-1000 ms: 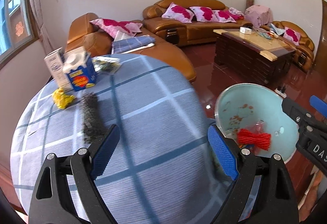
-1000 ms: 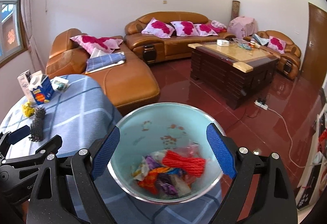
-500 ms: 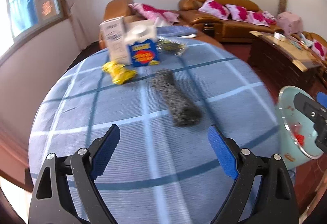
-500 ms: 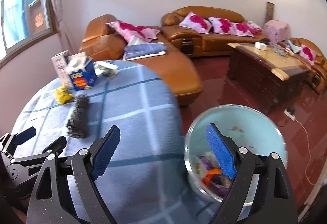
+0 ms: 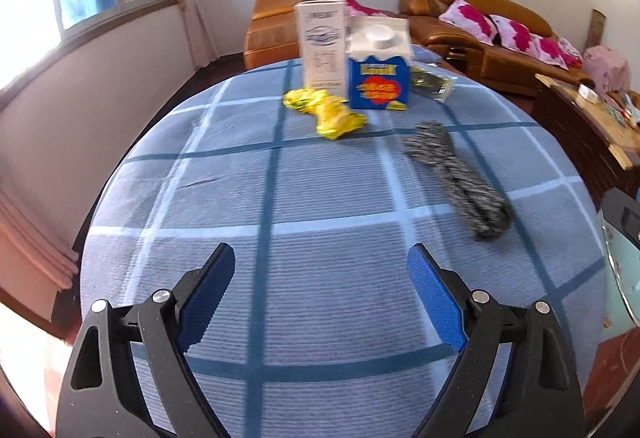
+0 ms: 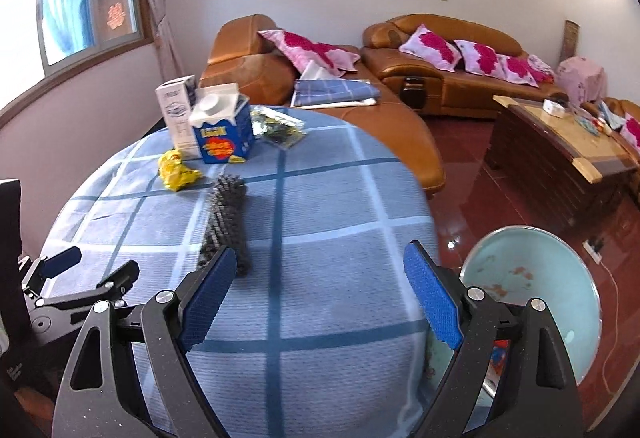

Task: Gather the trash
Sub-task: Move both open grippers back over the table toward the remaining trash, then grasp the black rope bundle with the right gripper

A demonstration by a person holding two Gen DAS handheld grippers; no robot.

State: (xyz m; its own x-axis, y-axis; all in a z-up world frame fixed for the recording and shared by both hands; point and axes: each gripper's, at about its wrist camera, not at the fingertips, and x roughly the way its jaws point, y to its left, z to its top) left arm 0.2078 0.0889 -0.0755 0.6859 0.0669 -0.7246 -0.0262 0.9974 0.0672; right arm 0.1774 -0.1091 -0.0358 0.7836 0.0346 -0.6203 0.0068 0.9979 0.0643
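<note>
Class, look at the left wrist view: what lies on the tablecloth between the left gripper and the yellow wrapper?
Nothing: only bare checked tablecloth lies between the open left gripper and the yellow wrapper. The grey scrubber lies off to the right.

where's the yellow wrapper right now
The yellow wrapper lies crumpled on the blue checked tablecloth at the far side, just in front of the white carton and left of the blue carton.

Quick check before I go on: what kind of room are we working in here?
Most likely a home living room: tan leather sofas with pink floral cushions, a dark wooden coffee table, and a round table under a blue checked cloth.
</note>
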